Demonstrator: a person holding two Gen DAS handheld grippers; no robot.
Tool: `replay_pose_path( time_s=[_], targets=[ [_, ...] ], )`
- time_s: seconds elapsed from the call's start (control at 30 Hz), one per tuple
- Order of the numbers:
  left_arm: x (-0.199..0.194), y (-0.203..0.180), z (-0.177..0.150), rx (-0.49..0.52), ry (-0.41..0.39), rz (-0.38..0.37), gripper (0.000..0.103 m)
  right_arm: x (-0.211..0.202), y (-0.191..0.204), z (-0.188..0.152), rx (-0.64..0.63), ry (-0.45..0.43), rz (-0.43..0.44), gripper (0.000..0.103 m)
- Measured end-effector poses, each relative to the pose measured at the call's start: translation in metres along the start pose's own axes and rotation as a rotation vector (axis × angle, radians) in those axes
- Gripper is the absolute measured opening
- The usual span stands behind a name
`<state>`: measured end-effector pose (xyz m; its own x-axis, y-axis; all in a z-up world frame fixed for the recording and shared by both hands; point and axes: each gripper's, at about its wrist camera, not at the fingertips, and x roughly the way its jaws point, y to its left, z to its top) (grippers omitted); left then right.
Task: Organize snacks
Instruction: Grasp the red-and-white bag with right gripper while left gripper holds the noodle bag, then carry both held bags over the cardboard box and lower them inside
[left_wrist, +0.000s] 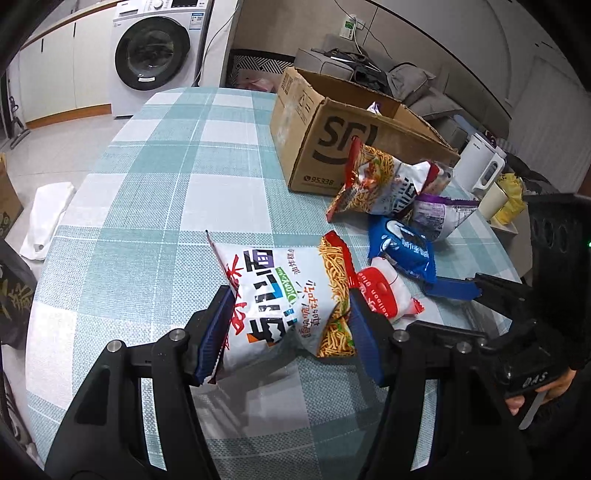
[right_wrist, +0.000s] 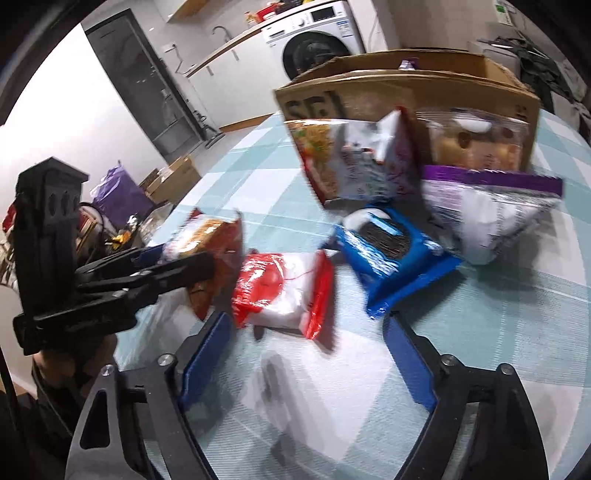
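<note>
My left gripper (left_wrist: 288, 314) is shut on a white and red noodle snack bag (left_wrist: 280, 295), held above the table; it also shows in the right wrist view (right_wrist: 207, 240). My right gripper (right_wrist: 310, 332) is open and empty, low over the table, just short of a red and white packet (right_wrist: 280, 288). A blue cookie packet (right_wrist: 391, 254), a second noodle bag (right_wrist: 351, 162) and a purple-topped bag (right_wrist: 491, 210) lie beyond. The open cardboard box (left_wrist: 332, 129) stands behind them.
The table has a checked teal cloth (left_wrist: 166, 184). A white kettle (left_wrist: 484, 166) and a cream cup (left_wrist: 493, 201) stand at its right edge. A washing machine (left_wrist: 155, 51) stands beyond the table's far end. The right wrist view is motion-blurred.
</note>
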<state>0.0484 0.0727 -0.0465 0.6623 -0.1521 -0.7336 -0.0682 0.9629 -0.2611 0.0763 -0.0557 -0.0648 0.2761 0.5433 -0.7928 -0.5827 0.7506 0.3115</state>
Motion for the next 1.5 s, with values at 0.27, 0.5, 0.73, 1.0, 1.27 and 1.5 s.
replay_pose_path(
  time_s=[0.27, 0.5, 0.73, 1.0, 1.27, 1.5],
  targets=[
    [0.002, 0.0, -0.001, 0.01, -0.002, 0.031, 0.059, 0.021, 0.019, 0.012, -0.044, 0.005, -0.009, 0.082],
    [-0.002, 0.01, 0.002, -0.025, -0.015, 0.038, 0.059, 0.03, 0.03, 0.016, -0.095, 0.011, -0.08, 0.073],
    [-0.001, 0.01, 0.002, -0.034, -0.014, 0.034, 0.059, 0.029, 0.032, 0.015, -0.129, 0.018, -0.08, 0.056],
    [-0.005, 0.0, 0.002, -0.01, -0.029, 0.025, 0.059, 0.013, 0.023, 0.001, -0.118, 0.003, -0.034, 0.047],
    [-0.01, -0.008, 0.002, 0.01, -0.038, 0.018, 0.059, -0.008, 0.009, -0.007, -0.065, -0.023, 0.011, 0.047],
    [-0.013, -0.014, 0.002, 0.02, -0.045, 0.006, 0.059, -0.038, -0.008, -0.018, -0.038, -0.069, -0.016, 0.047]
  ],
)
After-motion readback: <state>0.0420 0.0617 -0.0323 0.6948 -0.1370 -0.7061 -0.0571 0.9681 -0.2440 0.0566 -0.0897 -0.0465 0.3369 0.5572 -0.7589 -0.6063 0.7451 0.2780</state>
